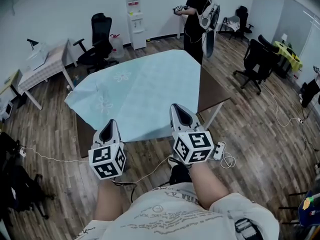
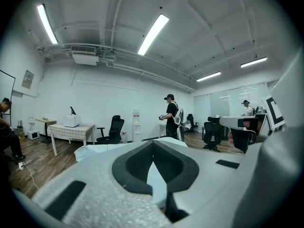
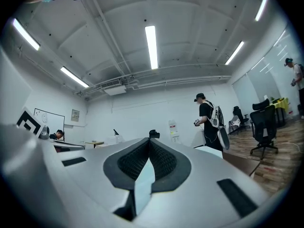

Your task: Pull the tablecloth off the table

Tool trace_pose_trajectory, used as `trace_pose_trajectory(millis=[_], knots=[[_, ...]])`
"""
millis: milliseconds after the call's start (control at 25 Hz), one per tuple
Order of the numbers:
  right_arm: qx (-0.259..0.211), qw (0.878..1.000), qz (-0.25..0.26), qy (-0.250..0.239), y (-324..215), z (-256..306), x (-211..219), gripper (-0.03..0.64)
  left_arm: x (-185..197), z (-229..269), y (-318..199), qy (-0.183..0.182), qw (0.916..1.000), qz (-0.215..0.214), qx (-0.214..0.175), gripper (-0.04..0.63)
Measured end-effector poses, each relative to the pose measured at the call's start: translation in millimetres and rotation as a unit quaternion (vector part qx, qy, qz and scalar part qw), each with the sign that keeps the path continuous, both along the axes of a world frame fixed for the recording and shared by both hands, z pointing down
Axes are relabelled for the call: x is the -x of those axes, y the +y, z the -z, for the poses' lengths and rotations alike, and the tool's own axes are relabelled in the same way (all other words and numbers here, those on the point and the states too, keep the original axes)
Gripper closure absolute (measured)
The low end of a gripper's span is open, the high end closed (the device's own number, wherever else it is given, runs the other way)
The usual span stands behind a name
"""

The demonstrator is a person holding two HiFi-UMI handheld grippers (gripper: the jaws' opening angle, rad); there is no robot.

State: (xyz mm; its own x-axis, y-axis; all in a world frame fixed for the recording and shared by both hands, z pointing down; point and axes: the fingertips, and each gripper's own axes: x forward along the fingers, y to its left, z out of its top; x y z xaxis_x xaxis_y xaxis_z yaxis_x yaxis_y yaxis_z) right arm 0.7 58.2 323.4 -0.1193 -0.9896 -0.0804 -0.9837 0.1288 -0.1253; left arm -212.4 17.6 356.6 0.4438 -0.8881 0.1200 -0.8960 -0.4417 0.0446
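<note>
A light blue tablecloth (image 1: pixel 140 89) with faint flower prints covers most of the table. It sits skewed to the left, so the brown tabletop (image 1: pixel 210 91) is bare along the right side. My left gripper (image 1: pixel 111 125) and right gripper (image 1: pixel 179 110) both sit at the cloth's near edge. Each is shut on a fold of it. In the left gripper view a pale strip of tablecloth (image 2: pixel 156 182) is pinched between the jaws of the left gripper (image 2: pixel 153 146). The right gripper view shows the same: a strip of tablecloth (image 3: pixel 144 182) clamped in the right gripper (image 3: pixel 149 144).
A person in black (image 1: pixel 197 14) stands just beyond the table's far corner. Office chairs (image 1: pixel 97 39) (image 1: pixel 257 59) flank the table at the back left and right. A water dispenser (image 1: pixel 135 21) stands by the far wall, and a checked side table (image 1: pixel 42 69) at the left. Cables (image 1: pixel 227 159) lie on the wooden floor.
</note>
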Motion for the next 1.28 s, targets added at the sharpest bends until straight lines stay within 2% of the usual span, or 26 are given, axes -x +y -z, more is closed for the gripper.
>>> trace_pose_trajectory(millis=[240,480,640,760,960,1160,1280], knots=[[-0.001,1.0,0.016,0.002,-79.5,-5.2,-31.4,0.603,-14.5,-10.8,-69.7,0.0,0.9993,0.035,0.01,0.583],[0.014,0.999,0.031,0.007,-161.0,-19.0,-69.5,0.603,-49.0,-21.8,-138.8,-0.006,0.9985,0.052,0.015,0.583],[0.035,0.998,0.041,0.008,-213.5,-31.8,-96.4,0.603,-72.5,-45.2,-191.1,-0.007,0.9966,0.063,0.053,0.583],[0.052,0.997,0.045,0.017,-250.5,-41.5,-121.8,0.603,-88.4,-57.9,-225.2,-0.006,0.9938,0.079,0.078,0.583],[0.064,0.995,0.053,0.048,-313.4,-47.7,-161.2,0.603,-109.6,-61.9,-282.6,-0.015,0.9887,0.121,0.088,0.583],[0.079,0.993,0.075,0.049,-374.9,-54.7,-185.6,0.603,-118.4,-81.6,-333.1,-0.027,0.9811,0.151,0.117,0.581],[0.097,0.991,0.091,0.03,-406.4,-65.4,-195.1,0.603,-113.4,-92.5,-348.2,-0.031,0.9749,0.174,0.136,0.581]])
